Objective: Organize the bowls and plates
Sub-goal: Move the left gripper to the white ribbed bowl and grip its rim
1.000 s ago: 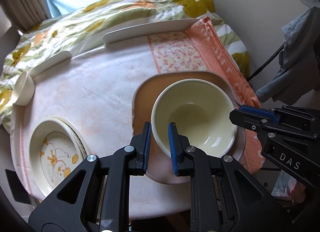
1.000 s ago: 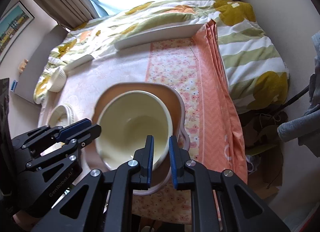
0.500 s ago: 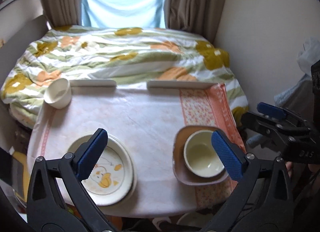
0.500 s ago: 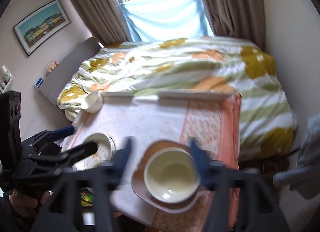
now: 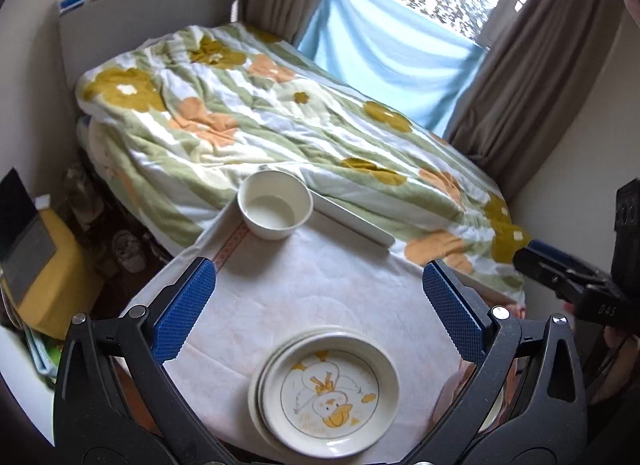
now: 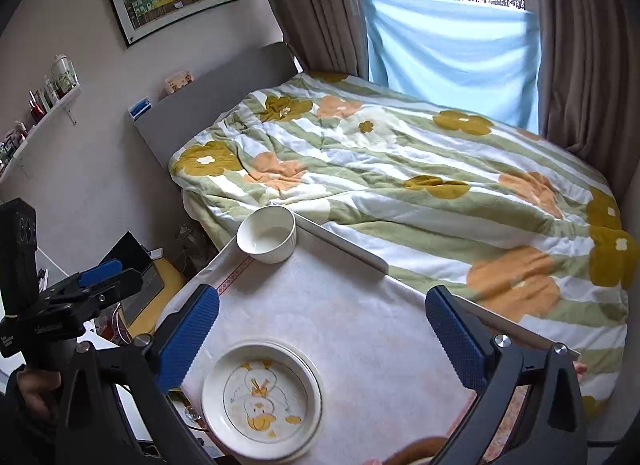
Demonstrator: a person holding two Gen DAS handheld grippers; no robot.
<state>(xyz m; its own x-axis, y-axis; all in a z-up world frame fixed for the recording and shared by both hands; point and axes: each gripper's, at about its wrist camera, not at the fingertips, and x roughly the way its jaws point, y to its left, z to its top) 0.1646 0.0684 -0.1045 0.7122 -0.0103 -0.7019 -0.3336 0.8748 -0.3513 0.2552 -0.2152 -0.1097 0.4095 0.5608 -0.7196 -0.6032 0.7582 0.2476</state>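
We held both grippers above the table [image 5: 320,285], each tilted down toward it. The left gripper [image 5: 318,311] had its jaws spread wide with nothing between the blue pads [image 5: 184,309]. The right gripper [image 6: 322,341] was opening, its jaws already far apart and empty too. In the right view the left gripper showed at the left edge, gripped by a hand [image 6: 34,385] in a dark sleeve, beyond the table's left edge. In the left view the right gripper showed at the right edge, off the table's right side.

The plates [image 5: 328,389], a small stack with a duck drawing on the top one, sat at the table's near edge, just below both pairs of open jaws. The bowl [image 5: 275,204], white and upright, stood at the table's far left corner, well apart from the plates and touching the end of a pale rail [image 5: 352,223] along the far edge. Beyond the table lay a flowered quilt [image 5: 280,121].
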